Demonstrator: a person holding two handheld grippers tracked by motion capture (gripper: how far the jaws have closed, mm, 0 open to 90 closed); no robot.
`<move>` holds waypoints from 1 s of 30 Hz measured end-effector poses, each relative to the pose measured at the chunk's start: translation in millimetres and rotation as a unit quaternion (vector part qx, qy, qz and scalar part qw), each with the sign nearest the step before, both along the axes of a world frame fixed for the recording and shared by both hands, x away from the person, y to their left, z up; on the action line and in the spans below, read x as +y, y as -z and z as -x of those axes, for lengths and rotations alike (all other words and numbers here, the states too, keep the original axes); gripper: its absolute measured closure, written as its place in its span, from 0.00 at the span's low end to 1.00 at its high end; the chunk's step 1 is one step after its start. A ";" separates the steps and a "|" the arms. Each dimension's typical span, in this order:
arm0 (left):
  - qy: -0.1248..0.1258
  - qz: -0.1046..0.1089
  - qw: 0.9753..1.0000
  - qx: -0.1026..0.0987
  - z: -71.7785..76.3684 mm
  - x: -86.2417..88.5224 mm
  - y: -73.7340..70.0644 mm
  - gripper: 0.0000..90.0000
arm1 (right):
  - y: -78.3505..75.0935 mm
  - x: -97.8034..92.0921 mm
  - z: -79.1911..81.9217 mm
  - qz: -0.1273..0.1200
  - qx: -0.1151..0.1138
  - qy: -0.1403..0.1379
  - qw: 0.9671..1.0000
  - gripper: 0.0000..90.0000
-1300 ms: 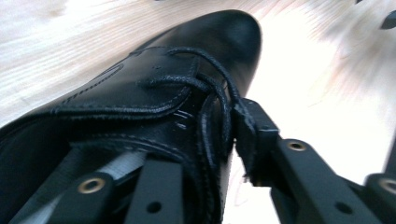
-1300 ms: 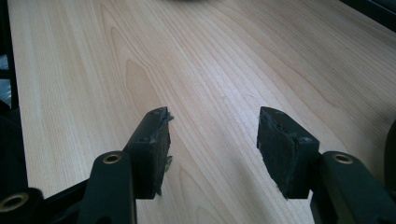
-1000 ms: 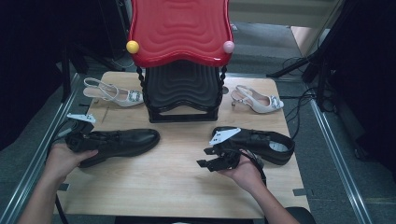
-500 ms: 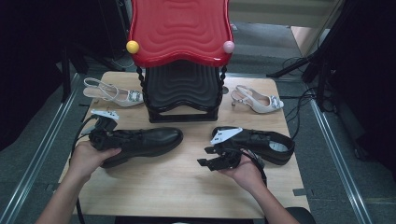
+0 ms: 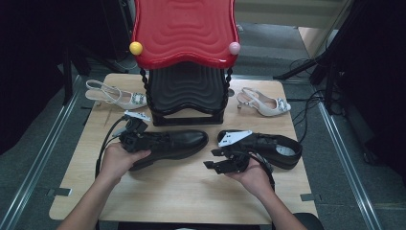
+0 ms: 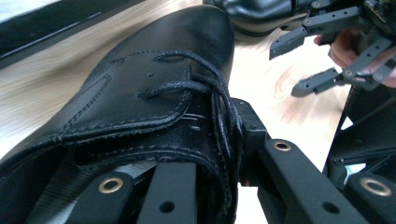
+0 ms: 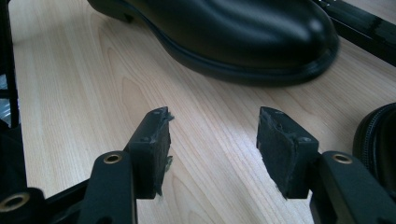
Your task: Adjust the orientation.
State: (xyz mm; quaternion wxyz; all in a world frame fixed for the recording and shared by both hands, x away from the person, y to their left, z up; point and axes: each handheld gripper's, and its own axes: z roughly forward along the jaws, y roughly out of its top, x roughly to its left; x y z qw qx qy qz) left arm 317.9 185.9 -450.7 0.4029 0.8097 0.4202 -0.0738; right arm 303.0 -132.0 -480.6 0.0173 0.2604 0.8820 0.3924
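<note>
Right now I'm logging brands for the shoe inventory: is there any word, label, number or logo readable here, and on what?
No text can be read in any view.
Insole of the right black dress shoe: a pale patch, too small and blurred to tell if it is printed.
Left black dress shoe, held in the left gripper: plain leather, no marking.

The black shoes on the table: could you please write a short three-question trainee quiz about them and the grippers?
1. True or false: the left gripper grips the left black shoe at its collar.
2. How does the right gripper stand? A) shut on a shoe B) open over bare table C) shut on a lace
3. Fill in: two pale heeled sandals flank the black and red ____.

Key: 1 true; 2 B; 3 rack.
</note>
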 end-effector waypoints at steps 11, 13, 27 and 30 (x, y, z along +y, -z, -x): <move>-0.039 -0.009 0.999 0.001 -0.1 -27.6 19.4 0.89 | 0.5 0.7 0.0 0.001 -0.002 -0.004 1.000 0.51; -0.034 -0.011 0.999 0.005 0.3 -29.0 24.0 0.89 | 0.8 1.6 -0.3 0.002 -0.003 -0.004 1.000 0.51; -0.002 -0.037 0.999 -0.020 8.0 -20.4 19.4 0.64 | 0.9 3.6 -0.8 0.001 -0.008 -0.003 1.000 0.51; 0.003 -0.044 0.999 -0.022 11.0 -16.9 14.0 0.60 | 1.0 3.5 -1.0 0.001 -0.008 -0.002 1.000 0.51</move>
